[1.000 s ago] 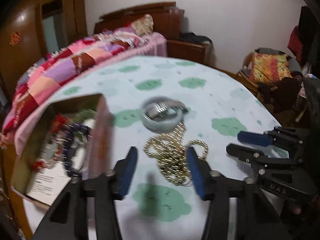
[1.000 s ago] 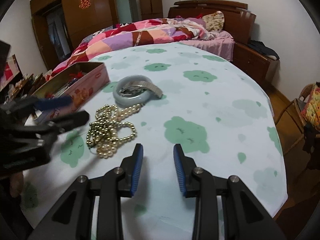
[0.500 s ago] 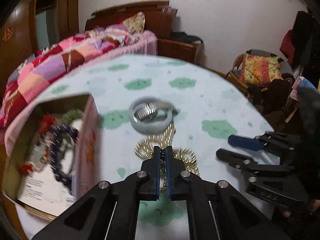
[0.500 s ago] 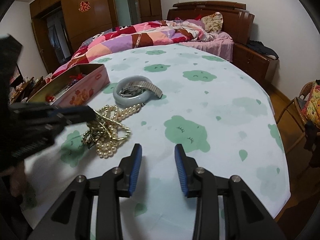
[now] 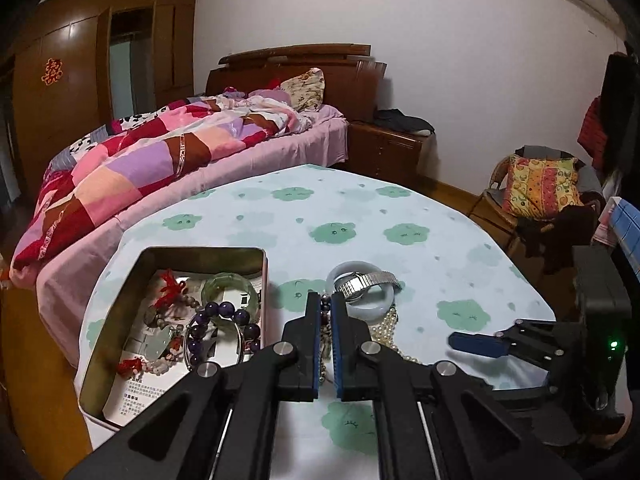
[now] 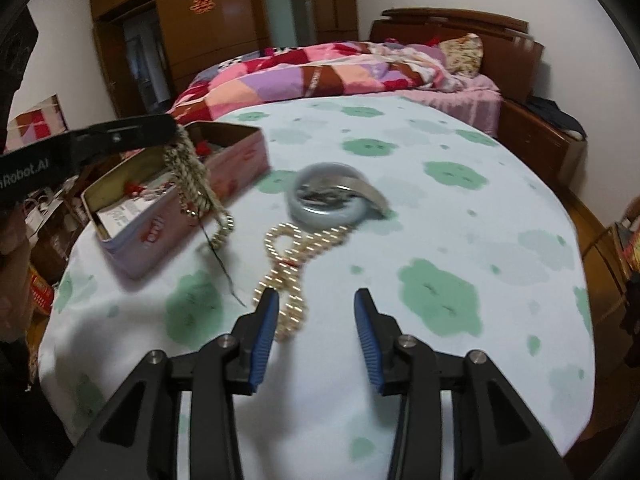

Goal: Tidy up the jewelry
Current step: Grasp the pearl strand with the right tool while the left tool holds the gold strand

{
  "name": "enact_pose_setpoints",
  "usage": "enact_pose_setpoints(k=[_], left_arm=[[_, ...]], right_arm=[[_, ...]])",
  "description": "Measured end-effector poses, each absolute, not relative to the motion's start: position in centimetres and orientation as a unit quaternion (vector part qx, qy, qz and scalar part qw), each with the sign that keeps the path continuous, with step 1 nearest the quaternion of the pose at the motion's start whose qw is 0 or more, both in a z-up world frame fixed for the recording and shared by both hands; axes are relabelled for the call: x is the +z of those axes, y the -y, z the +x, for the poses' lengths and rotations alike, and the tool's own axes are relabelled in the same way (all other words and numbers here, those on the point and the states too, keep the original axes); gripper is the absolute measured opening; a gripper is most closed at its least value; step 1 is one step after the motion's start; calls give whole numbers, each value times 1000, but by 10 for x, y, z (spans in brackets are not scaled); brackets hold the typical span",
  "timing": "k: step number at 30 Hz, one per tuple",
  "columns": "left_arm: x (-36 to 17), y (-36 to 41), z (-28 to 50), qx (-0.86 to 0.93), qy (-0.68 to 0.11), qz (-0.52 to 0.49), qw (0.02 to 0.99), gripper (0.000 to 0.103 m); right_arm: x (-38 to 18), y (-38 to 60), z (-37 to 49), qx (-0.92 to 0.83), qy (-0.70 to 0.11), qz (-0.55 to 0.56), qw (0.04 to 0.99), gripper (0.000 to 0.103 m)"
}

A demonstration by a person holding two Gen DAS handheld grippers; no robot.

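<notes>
A gold bead necklace [image 6: 192,176] hangs above the near edge of the open tin [image 6: 176,204], pinched between the closed fingers of the left gripper [image 5: 326,320]. A pearl necklace [image 6: 292,264] lies on the tablecloth [image 6: 460,216], reaching the pale bangle [image 6: 328,210] and watch [image 5: 366,282]. The right gripper [image 6: 316,332] hovers wide open, holding nothing.

Pearl necklace [image 6: 286,276] – one end lifted, dangling over open tin [image 6: 236,160]; rest on surface. Pale bangle [image 5: 370,306] flat, metal watch [image 5: 366,282] across it.
</notes>
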State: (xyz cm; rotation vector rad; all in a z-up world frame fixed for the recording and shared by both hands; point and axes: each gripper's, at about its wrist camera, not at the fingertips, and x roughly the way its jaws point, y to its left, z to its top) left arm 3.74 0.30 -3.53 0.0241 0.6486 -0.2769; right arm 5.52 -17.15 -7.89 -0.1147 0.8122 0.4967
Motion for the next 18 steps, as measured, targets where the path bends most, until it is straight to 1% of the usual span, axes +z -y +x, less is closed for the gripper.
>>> enact_pose_setpoints(k=[7, 9, 10, 11, 14, 15, 18], left_arm=[[-32, -9, 38, -134, -311, 9, 941, 3], [-34, -11, 39, -131, -314, 7, 940, 3], [-34, -12, 40, -130, -315, 5, 940, 3], [-35, -14, 40, -128, -316, 4, 940, 3], [-33, -18, 40, -127, -313, 0, 941, 3], [-31, -19, 39, -126, -310, -1, 942, 3], [-23, -22, 38, -125, -302, -2, 945, 3]], right_arm=[[-86, 145, 73, 251, -417, -73, 870, 43], [-94, 139, 78, 250, -437, -85, 859, 31], [-94, 139, 77, 247, -433, -90, 862, 19], [-93, 140, 76, 248, -433, -89, 862, 16], [-88, 145, 72, 249, -424, -78, 867, 14], [-85, 147, 69, 250, -415, -76, 872, 9], [-72, 148, 65, 251, -396, -72, 880, 9]])
